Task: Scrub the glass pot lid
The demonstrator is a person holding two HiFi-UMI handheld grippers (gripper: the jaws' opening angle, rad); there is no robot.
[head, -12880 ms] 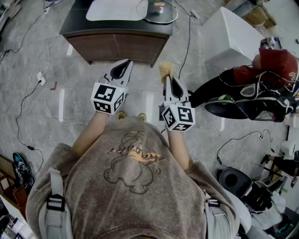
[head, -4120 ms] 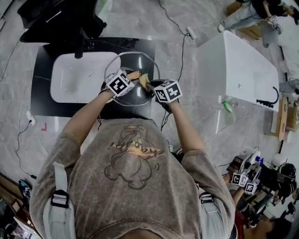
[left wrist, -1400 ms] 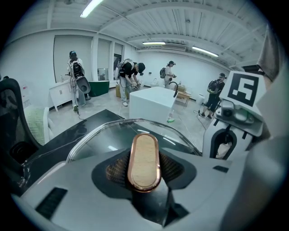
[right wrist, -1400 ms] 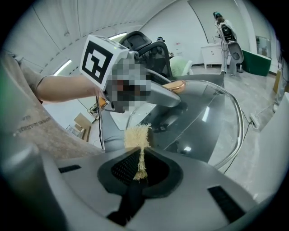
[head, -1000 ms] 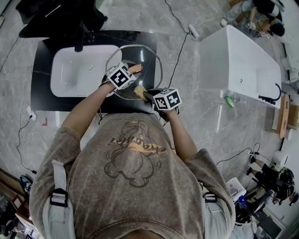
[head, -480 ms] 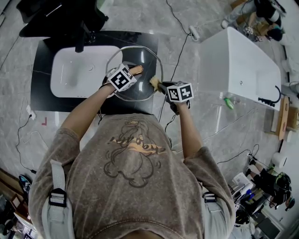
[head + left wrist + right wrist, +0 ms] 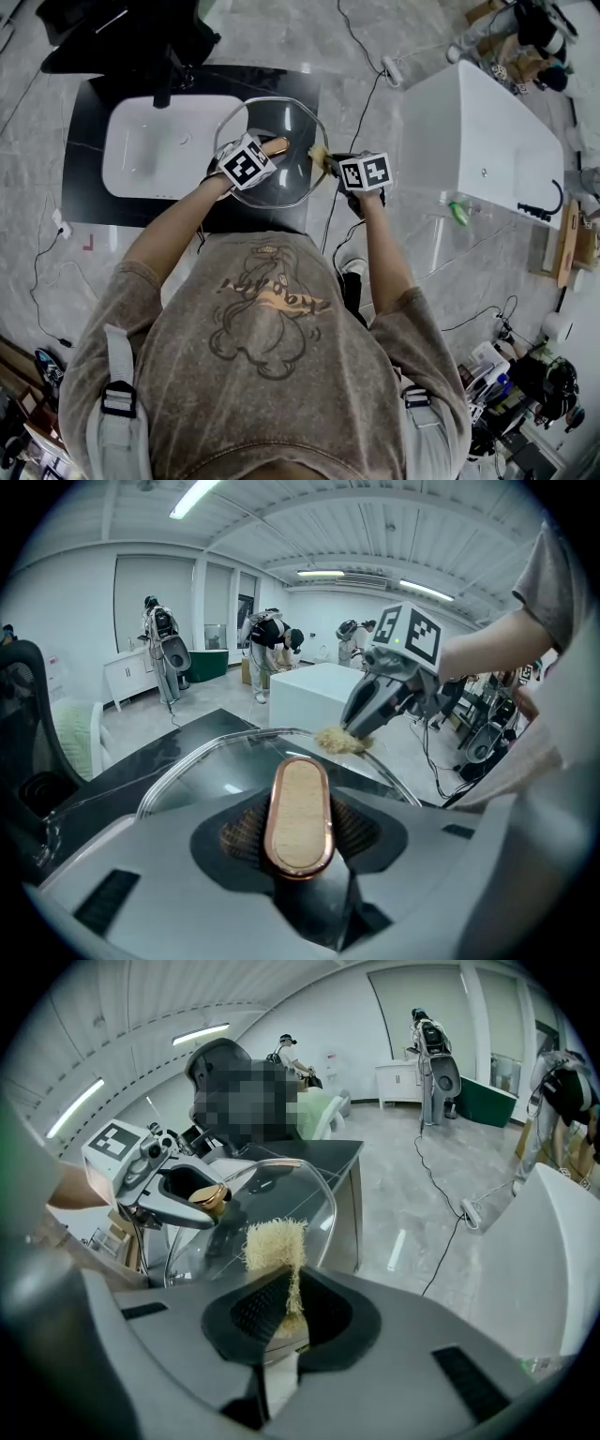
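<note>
The glass pot lid [image 7: 281,183] is held up over the right end of a black counter [image 7: 82,141]. My left gripper [image 7: 271,147] is shut on its copper-rimmed knob [image 7: 276,144]. In the left gripper view the knob [image 7: 298,816] sits between the pads, with the lid's rim [image 7: 216,747] curving beyond. My right gripper [image 7: 328,162] is shut on a tan fibre scrubber [image 7: 318,155], which touches the lid's right rim. In the right gripper view the scrubber [image 7: 275,1241] stands up from the jaws in front of the lid [image 7: 309,1206] and the left gripper [image 7: 173,1196].
A white sink basin [image 7: 155,150] with a black faucet [image 7: 169,80] lies left of the lid. A black chair [image 7: 122,37] stands behind the counter. A white tub [image 7: 478,131] is to the right. Cables [image 7: 361,56] run over the grey floor. People stand far off.
My right gripper has carried the scrubber from the lid's near middle to the right and away, out to the right rim. The left gripper and lid have barely moved.
</note>
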